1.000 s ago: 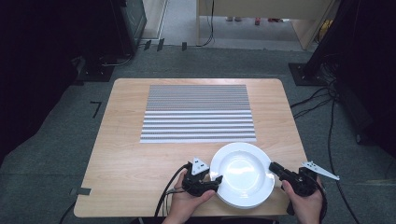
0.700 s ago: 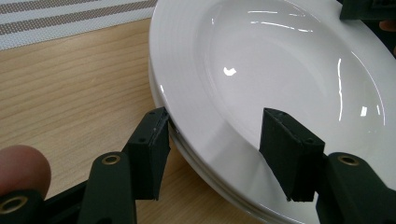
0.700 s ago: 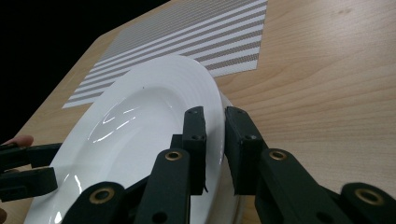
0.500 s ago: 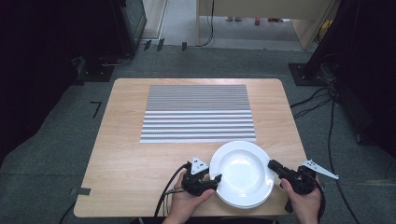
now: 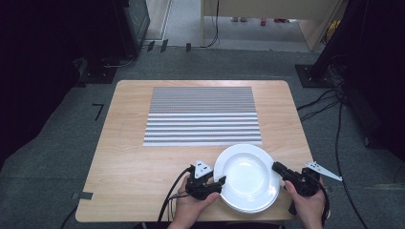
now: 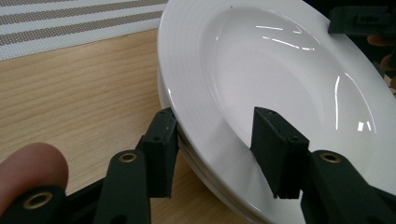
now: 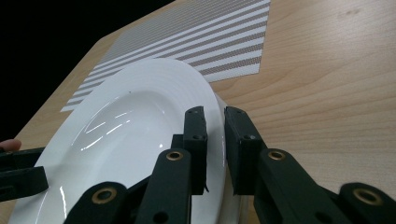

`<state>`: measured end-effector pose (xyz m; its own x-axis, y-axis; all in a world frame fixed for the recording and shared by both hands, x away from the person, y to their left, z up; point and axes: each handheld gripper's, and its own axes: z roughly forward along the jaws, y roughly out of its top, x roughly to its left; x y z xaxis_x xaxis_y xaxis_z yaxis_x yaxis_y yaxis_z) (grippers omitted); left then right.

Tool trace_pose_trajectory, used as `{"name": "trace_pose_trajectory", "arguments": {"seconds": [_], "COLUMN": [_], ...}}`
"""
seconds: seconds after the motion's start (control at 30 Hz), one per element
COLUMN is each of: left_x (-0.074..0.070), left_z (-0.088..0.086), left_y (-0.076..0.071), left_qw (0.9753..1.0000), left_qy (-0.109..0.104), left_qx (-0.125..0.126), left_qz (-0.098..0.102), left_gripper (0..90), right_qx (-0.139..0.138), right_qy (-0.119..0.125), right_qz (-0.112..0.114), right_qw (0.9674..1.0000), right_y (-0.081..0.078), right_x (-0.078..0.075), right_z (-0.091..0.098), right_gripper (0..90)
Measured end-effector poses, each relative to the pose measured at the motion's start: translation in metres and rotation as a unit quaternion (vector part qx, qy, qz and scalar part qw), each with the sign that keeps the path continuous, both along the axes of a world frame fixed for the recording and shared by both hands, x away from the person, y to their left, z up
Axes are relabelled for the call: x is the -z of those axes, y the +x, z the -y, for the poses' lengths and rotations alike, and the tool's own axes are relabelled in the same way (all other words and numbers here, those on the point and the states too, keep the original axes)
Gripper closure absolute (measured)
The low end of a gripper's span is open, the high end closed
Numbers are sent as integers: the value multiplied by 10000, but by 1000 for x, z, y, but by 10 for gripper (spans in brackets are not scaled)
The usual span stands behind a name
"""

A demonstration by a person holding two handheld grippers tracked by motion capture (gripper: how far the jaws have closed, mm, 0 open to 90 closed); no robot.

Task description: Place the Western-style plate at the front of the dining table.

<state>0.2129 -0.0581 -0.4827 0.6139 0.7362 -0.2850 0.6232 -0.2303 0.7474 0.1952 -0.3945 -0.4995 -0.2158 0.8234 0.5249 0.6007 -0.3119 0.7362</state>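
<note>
Right tool (image 7: 215, 122) pinches white plate (image 5: 248, 177) rim; left tool (image 6: 219, 140) straddles opposite rim (jaws apart).

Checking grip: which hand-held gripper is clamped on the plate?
The right hand-held gripper; the left hand-held gripper straddles the plate rim, jaws wide apart.

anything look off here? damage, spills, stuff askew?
No damage or spills. The white plate sits at the table's near edge, off the striped placemat. The left gripper straddles its rim with jaws apart; the right gripper pinches the opposite rim. A second rim seems to show beneath it, maybe stacked plates.
</note>
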Motion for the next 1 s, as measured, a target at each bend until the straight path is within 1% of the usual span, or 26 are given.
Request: {"name": "trace_pose_trajectory", "arguments": {"seconds": [0.03, 0.23, 0.27, 0.43, 0.57, 0.8, 0.93, 1.0], "left_x": [-1, -2, -2, -4, -8, -11, -11, -11], "left_z": [0, 1, 1, 0, -2, -7, -8, -10], "left_y": [0, -1, -2, -2, -3, -2, -1, 0], "left_qw": [10000, 10000, 9999, 9999, 9998, 9996, 9996, 9996], "left_qy": [-43, -17, 1, -18, -28, -123, -124, -117], "left_qx": [-33, -90, -95, -111, -155, -184, -179, -189], "left_qz": [-12, 8, 46, 60, 133, 171, 154, 147], "left_gripper": [545, 554, 556, 568, 581, 605, 603, 603], "right_qx": [-11, -17, -26, -52, -93, -160, -180, -223], "right_qy": [10, 50, 59, 99, 157, 170, 183, 150], "right_qz": [-28, -49, -56, -71, -94, -110, -125, -121], "right_qw": [10000, 10000, 10000, 9999, 9998, 9997, 9996, 9996], "right_y": [0, 0, 0, 0, 1, 2, 2, 2], "right_x": [1, 1, 2, 3, 3, 5, 5, 5], "right_z": [0, 0, 0, 1, 0, -2, -3, -4], "right_gripper": [806, 807, 807, 807, 806, 803, 803, 804]}}
